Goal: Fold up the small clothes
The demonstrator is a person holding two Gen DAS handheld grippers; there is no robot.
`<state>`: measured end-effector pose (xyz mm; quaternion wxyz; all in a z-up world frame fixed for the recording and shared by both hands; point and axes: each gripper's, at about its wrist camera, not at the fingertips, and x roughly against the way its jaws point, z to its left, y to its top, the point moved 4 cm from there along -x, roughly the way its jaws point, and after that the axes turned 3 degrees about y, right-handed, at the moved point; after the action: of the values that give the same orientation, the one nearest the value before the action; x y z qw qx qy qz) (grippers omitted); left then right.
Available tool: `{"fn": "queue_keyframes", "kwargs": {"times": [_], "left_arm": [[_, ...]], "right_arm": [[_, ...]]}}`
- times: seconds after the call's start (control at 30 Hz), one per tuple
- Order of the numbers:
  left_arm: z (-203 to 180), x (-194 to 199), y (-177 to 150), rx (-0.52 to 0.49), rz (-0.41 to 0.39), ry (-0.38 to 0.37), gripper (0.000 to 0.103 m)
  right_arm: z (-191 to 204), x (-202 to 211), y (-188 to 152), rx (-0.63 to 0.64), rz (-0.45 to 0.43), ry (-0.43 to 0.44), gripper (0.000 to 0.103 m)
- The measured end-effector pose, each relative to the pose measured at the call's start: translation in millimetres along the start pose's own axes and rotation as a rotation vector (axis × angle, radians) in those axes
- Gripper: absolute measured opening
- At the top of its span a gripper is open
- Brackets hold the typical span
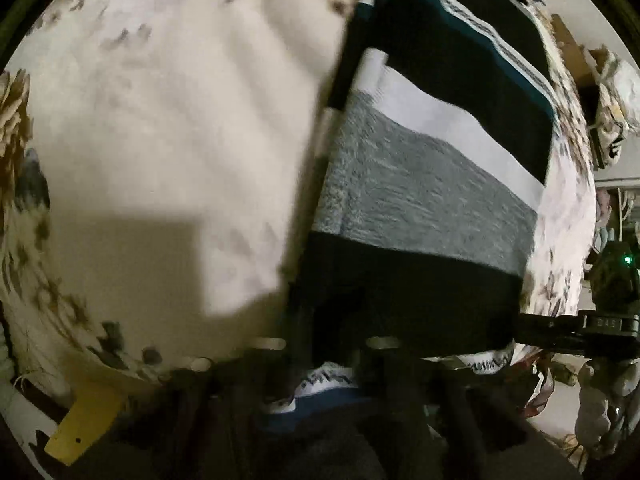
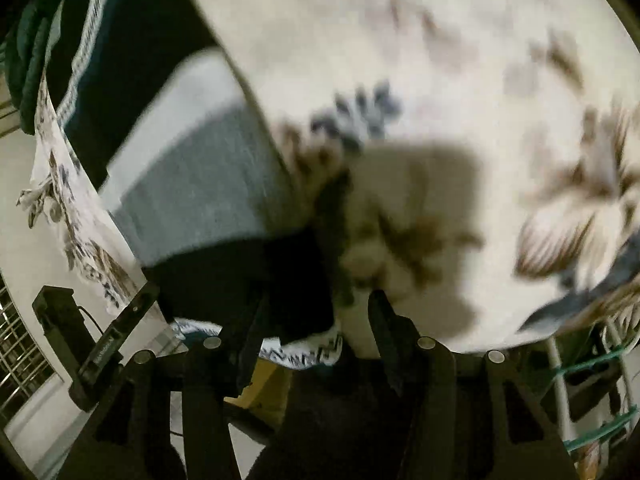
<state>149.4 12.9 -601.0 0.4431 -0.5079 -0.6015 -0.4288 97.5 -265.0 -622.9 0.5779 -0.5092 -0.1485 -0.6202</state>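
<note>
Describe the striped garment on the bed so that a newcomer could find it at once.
Start from the pale floral bedsheet that fills both views. On it lies the striped garment, spread flat. Unlike the leaf-printed sheet around it, it has broad plain bands: dark, white, grey, then black.

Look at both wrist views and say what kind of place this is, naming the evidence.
Probably a room in a home, perhaps a bedroom. A floral printed sheet covers the work surface like bedding, a striped knitted garment lies on it, and a barred window shows at the edge.
</note>
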Motion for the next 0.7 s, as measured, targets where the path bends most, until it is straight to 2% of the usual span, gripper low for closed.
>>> {"fn": "queue_keyframes", "kwargs": {"times": [0.1,0.2,0.27,0.43,0.47,0.5,0.53,0.57,0.7], "left_arm": [[-3,7,-4,0.012,-0.020,-0.016,0.009],[7,13,-7,0.061,-0.021,-0.049,0.014],[17,17,-14,0.088,-0.025,-0.065,0.022],[22,13,-27,0.100,-0.020,-0.078,0.022],[20,13,-30,0.093,-0.031,-0.068,0.020],[24,16,-36,0.089,-0.041,-0.057,0.020],[23,17,-38,0.090,-0.049,-0.058,0.007],[21,17,-41,0.096,-0.053,-0.060,0.003],[28,31,-46,0.134,-0.093,-0.072,0.002]], "right_arm": [[-5,-4,-16,-0.019,-0.010,0.009,0.053],[-19,6,-25,-0.059,-0.026,0.067,0.053],[-31,11,-29,-0.061,-0.034,0.099,0.053],[-40,1,-40,-0.022,-0.009,0.095,0.053],[-38,-1,-38,-0.020,-0.011,0.093,0.050],[-33,-5,-39,-0.012,-0.019,0.086,0.035],[-30,-7,-41,0.001,-0.033,0.077,0.025],[-32,0,-38,0.004,-0.047,0.077,0.010],[-17,6,-51,0.032,-0.117,0.022,0.005]]}}
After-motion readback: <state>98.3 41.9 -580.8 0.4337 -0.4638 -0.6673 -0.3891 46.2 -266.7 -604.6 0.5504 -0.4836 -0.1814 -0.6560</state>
